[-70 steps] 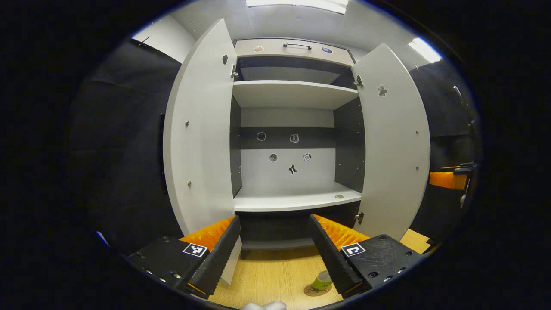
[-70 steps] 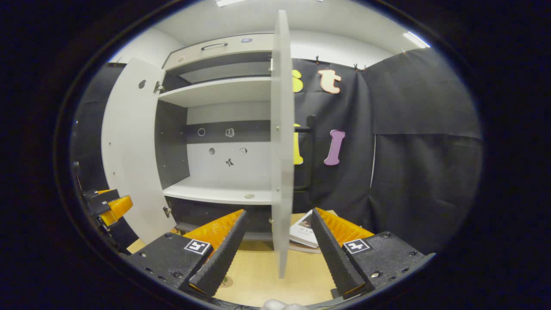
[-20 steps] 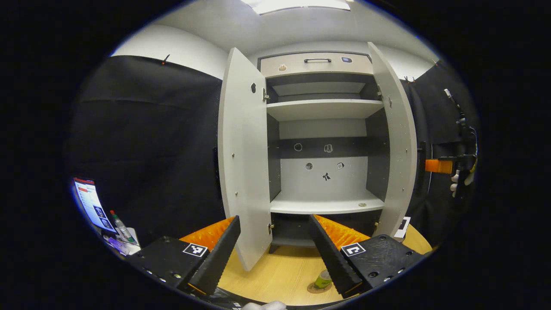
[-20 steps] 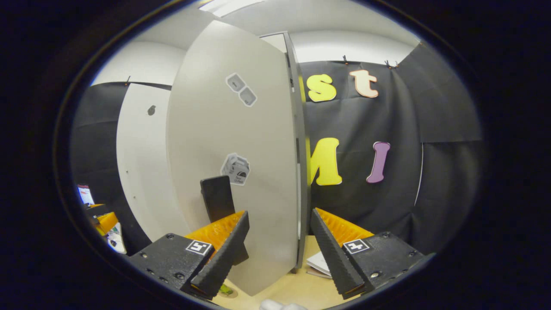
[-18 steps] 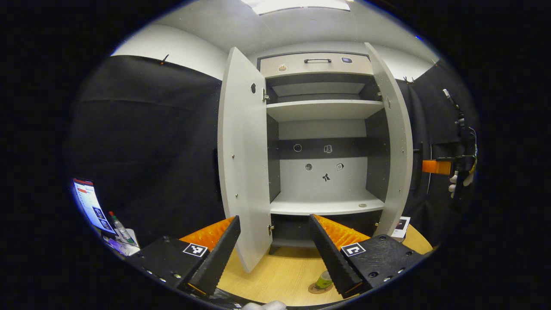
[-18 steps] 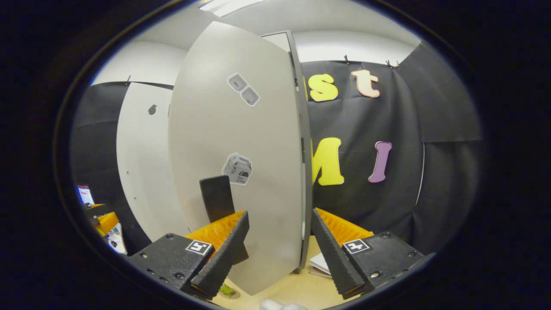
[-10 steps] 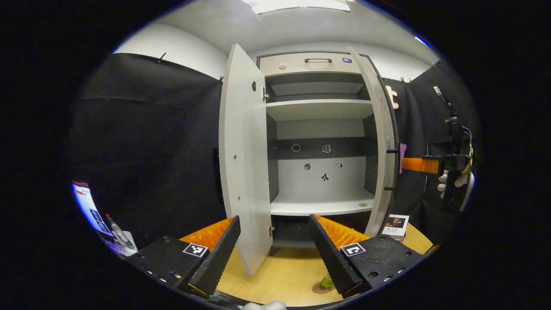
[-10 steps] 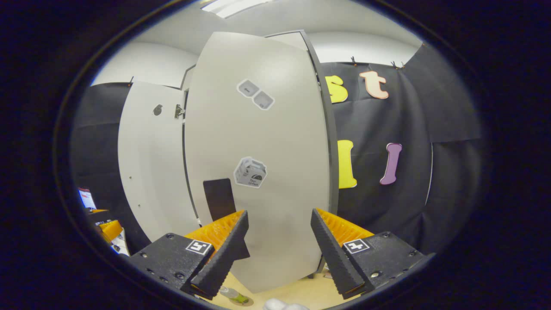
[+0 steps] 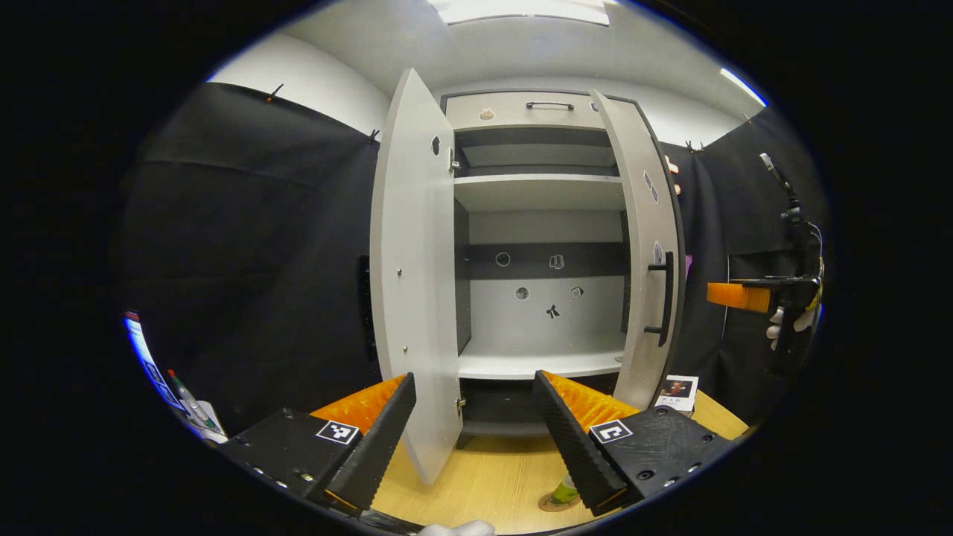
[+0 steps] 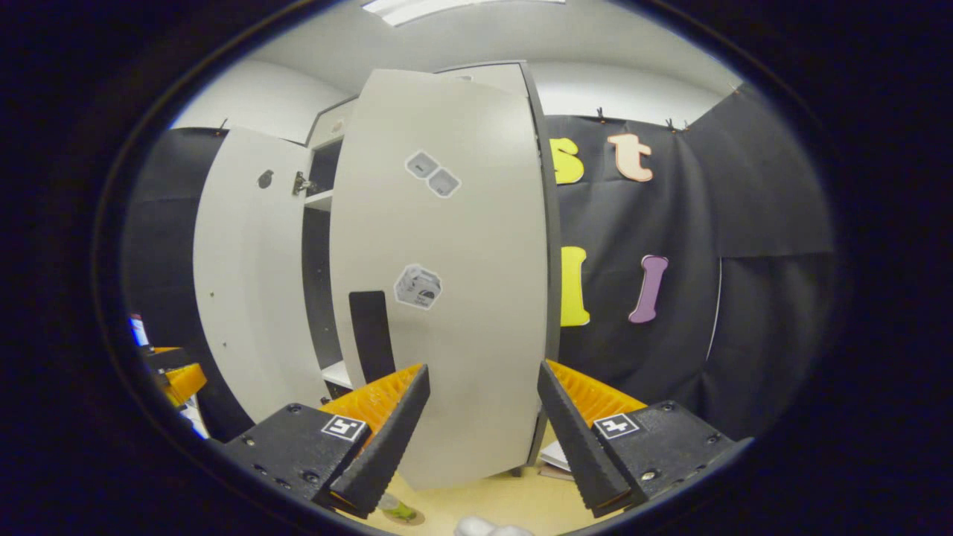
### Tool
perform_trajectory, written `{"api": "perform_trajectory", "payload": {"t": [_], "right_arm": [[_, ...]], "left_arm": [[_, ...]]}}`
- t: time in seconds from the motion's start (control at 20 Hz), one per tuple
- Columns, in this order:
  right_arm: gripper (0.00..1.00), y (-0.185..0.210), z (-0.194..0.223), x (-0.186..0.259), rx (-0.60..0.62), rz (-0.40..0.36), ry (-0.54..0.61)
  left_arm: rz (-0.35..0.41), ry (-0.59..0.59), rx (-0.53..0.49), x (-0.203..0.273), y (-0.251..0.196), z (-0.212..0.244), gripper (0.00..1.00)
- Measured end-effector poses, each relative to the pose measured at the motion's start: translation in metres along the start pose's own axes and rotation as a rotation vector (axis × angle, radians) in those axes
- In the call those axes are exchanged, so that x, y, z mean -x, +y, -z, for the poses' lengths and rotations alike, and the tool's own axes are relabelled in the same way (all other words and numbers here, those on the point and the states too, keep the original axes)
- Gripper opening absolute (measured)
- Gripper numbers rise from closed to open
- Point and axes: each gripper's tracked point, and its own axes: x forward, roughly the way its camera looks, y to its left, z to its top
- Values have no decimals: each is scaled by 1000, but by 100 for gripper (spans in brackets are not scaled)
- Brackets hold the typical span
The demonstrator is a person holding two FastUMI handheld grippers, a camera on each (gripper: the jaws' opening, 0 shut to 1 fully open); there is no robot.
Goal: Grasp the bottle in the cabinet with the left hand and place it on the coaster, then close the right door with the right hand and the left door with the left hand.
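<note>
The grey cabinet's right door (image 9: 644, 260) stands partly swung in, its black handle (image 9: 665, 298) facing outward. The left door (image 9: 413, 283) is wide open. A small green bottle (image 9: 566, 490) stands on a round coaster (image 9: 552, 505) on the wooden table, just beside my left gripper's right finger. My left gripper (image 9: 473, 439) is open and holds nothing, facing the left door's edge. My right gripper (image 10: 480, 439) is open in front of the right door's outer face (image 10: 447, 298), near the handle (image 10: 370, 335). In the left gripper view the right gripper (image 9: 733, 295) hangs a little apart from that door.
A booklet (image 9: 676, 391) lies on the table (image 9: 484, 484) by the cabinet's right foot. A screen (image 9: 141, 350) and pens sit at the far left. The lower shelf (image 9: 536, 365) is bare; a drawer with a handle (image 9: 549, 106) tops the cabinet.
The right door has swung from wide open to partly shut, the right gripper following its outer face. My left gripper has drifted left, facing the left door's edge.
</note>
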Motion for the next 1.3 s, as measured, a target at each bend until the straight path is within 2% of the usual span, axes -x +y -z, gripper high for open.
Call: {"api": "perform_trajectory", "payload": {"t": [0.05,0.1,0.3,0.45,0.5,0.65,0.7,0.75,1.0,1.15,1.25,1.3], "right_arm": [[96,0,3,3,-1,8,4],[96,0,6,6,-1,17,9],[96,4,22,18,-6,50,32],[94,13,36,26,-12,65,50],[96,14,39,30,-12,63,56],[96,29,56,39,-11,62,82],[96,33,63,42,-6,66,93],[94,36,67,45,1,73,104],[96,45,81,60,5,116,122],[94,46,83,65,5,126,142],[96,43,79,68,17,139,140],[96,43,78,69,19,141,138]], "left_arm": [[6,-1,2,0,1,0,99],[11,0,6,-1,4,2,96],[5,-1,6,-4,25,3,96],[-24,-4,-4,-7,55,3,96],[-38,-6,-8,-10,67,3,99],[-90,-18,-19,-16,111,-1,96],[-107,-24,-22,-20,125,-2,99],[-127,-28,-25,-24,141,-3,96],[-200,-47,-14,-56,211,-12,96],[-207,-63,1,-80,230,-19,97],[-206,-67,2,-96,236,-23,96],[-200,-77,6,-102,235,-26,100]]}}
